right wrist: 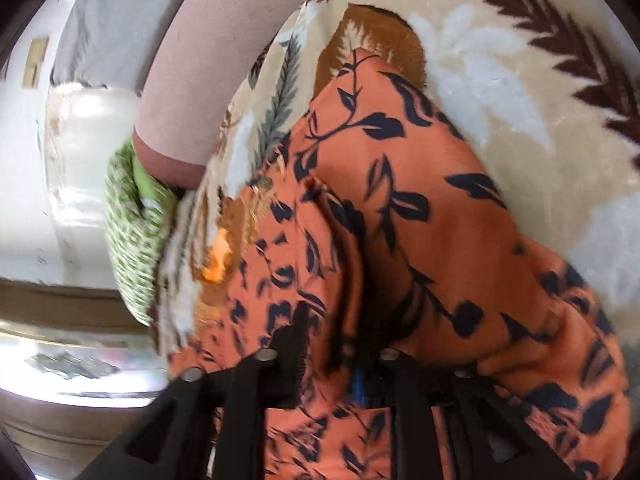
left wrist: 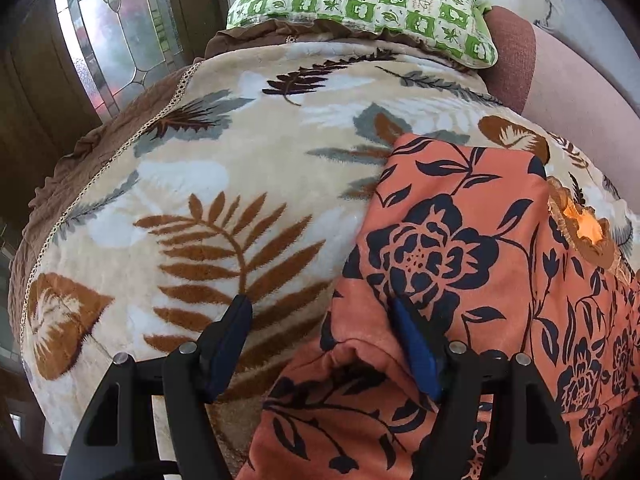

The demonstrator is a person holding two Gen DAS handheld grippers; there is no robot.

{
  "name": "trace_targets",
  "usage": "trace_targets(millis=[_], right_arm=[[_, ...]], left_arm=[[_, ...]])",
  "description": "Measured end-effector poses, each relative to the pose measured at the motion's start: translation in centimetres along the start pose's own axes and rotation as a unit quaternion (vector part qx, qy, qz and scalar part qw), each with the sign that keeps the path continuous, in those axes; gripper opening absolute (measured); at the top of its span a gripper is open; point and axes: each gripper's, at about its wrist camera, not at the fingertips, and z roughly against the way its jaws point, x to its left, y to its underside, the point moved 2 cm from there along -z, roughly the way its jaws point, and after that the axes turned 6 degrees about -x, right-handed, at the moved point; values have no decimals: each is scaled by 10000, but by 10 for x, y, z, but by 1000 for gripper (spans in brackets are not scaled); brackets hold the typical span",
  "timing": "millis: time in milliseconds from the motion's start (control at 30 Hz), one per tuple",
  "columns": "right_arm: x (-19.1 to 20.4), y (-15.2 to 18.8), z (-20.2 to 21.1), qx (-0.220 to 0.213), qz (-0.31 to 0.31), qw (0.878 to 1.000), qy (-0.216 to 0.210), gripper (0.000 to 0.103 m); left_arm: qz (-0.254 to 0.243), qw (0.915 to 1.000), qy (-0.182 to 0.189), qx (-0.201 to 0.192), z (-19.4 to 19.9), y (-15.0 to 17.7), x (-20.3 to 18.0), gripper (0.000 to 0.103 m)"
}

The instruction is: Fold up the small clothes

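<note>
So the orange floral garment (left wrist: 460,240) is already folded over near the leaf-print blanket's (left wrist: 200,200) right edge; left gripper (left wrist: 320,312) spread wide, right gripper (right wrist: 340,344) clamping cloth, more folding left I'd guess.

- The orange floral-print fabric garment (left wrist: 460,240) runs off the lower and right edges of the left wrist view.
- In the blurred right wrist view, garment folds bury the right gripper (right wrist: 340,356); its jaw gap cannot be judged.
- The green checked cushion (right wrist: 132,232) is smeared.
</note>
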Motion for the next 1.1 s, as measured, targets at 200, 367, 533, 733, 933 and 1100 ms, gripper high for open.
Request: trace_targets(millis=[200, 367, 533, 733, 933, 1100], right_arm=[[23, -2, -14, -315, 729, 9968, -85, 7], [45, -1, 14, -1022, 1414, 9846, 73, 5], [49, -18, 21, -1499, 1900, 9685, 586, 7], [22, -36, 4, -574, 864, 9913, 812, 12], [41, -40, 69, -2190, 1175, 9655, 773, 15], [74, -16, 22, -1408, 1743, 9746, 57, 15]], left_arm=[[97, 9999, 65, -36, 1, -3, 5, 74], [317, 9993, 4, -178, 6, -5, 10, 74], [-51, 9999, -118, -103, 0, 3, -6, 74], [-10, 10000, -50, -57, 2, 2, -1, 74], [-171, 9946, -257, -993, 32, -13, -1, 74], [-548, 9891, 337, -1328, 21, -55, -29, 76]])
